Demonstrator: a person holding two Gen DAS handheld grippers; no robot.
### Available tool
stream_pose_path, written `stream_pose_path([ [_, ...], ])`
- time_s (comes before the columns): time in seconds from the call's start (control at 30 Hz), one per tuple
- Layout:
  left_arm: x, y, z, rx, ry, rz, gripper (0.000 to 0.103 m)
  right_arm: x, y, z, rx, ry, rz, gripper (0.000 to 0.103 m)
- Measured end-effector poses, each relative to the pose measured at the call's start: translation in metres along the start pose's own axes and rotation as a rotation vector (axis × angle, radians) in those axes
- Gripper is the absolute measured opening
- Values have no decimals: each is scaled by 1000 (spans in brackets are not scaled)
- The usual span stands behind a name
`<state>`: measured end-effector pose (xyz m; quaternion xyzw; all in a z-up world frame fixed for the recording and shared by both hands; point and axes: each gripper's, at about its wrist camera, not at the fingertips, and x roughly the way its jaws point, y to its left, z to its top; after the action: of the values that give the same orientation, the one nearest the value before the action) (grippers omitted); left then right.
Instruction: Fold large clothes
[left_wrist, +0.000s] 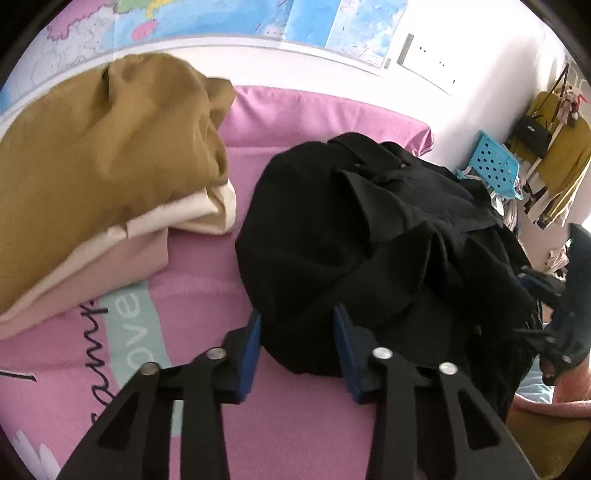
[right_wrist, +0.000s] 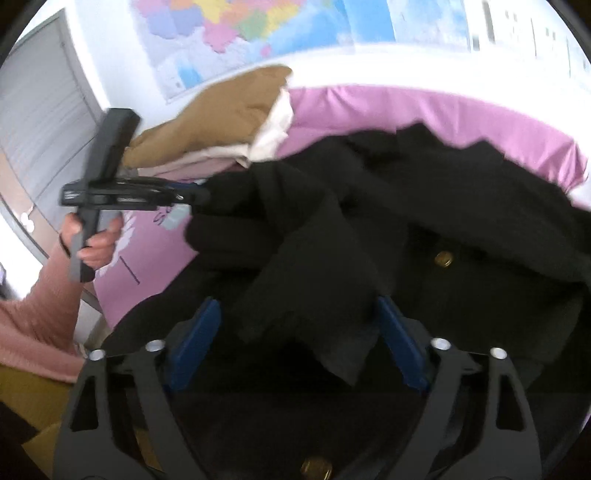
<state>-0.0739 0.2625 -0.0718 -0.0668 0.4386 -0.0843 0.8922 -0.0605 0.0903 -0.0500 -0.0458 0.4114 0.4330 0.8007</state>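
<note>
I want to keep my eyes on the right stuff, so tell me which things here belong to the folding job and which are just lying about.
Part of the job:
- black coat, crumpled on the pink bedsheet
- left gripper, at the coat's edge
- right gripper, over the coat

Just lying about:
- mustard and cream clothes pile
- wall maps
- blue basket
- hanging clothes and bag

Both cams ride the grippers, looking forward and down along the jaws, close over the bed (left_wrist: 192, 258). Left one faces the wall map (left_wrist: 207, 18) from the black coat's (left_wrist: 369, 229) left edge; right one sits lower over the coat. Both share coat, tan pile (left_wrist: 103, 147), map.
</note>
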Motion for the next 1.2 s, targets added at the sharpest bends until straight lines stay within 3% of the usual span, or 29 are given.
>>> stream_pose_path([
  [0.03, -2, 0, 3, 0, -7, 4, 25, -1, -5, 1, 13, 0, 41, 17],
  [0.07, -4, 0, 6, 4, -17, 5, 19, -7, -8, 3, 31, -16, 86, 6],
  [0.13, -11, 0, 13, 0, -41, 4, 14, -34, -15, 11, 55, -85, 142, 5],
  [0.3, -43, -8, 48, -21, -154, -94, 11, -116, -48, 40, 161, -324, 340, 5],
  [0.33, -49, -11, 53, -24, -174, -108, 14, -130, -56, 44, 188, -368, 348, 5],
  [0.4, -59, -19, 63, -13, -223, -108, 37, -162, -75, 50, 219, -470, 367, 5],
  [0.47, -62, -29, 66, 28, -256, -94, 44, -183, -92, 52, 253, -524, 346, 5],
  [0.53, -56, -36, 66, 62, -241, -97, 48, -192, -105, 51, 281, -542, 317, 5],
  [0.6, -44, -41, 65, 92, -210, -66, 59, -194, -121, 47, 326, -541, 311, 5],
  [0.7, -17, -47, 61, 143, -151, -12, 62, -190, -144, 38, 391, -520, 298, 5],
  [0.77, -2, -50, 59, 195, -135, 67, 68, -184, -155, 36, 430, -504, 301, 5],
  [0.87, 23, -57, 59, 277, -102, 146, 69, -174, -168, 36, 465, -491, 311, 5],
  [0.93, 42, -62, 64, 312, -77, 215, 52, -172, -176, 36, 481, -498, 314, 5],
  [0.97, 52, -62, 70, 312, -57, 233, 31, -172, -180, 36, 486, -505, 316, 5],
  [1.0, 59, -62, 76, 307, -42, 245, 16, -173, -184, 35, 488, -513, 316, 5],
  [1.07, 65, -62, 89, 290, -52, 268, 8, -173, -196, 34, 515, -522, 308, 5],
  [1.2, 72, -65, 113, 252, -85, 266, 6, -152, -242, 20, 646, -477, 237, 5],
])
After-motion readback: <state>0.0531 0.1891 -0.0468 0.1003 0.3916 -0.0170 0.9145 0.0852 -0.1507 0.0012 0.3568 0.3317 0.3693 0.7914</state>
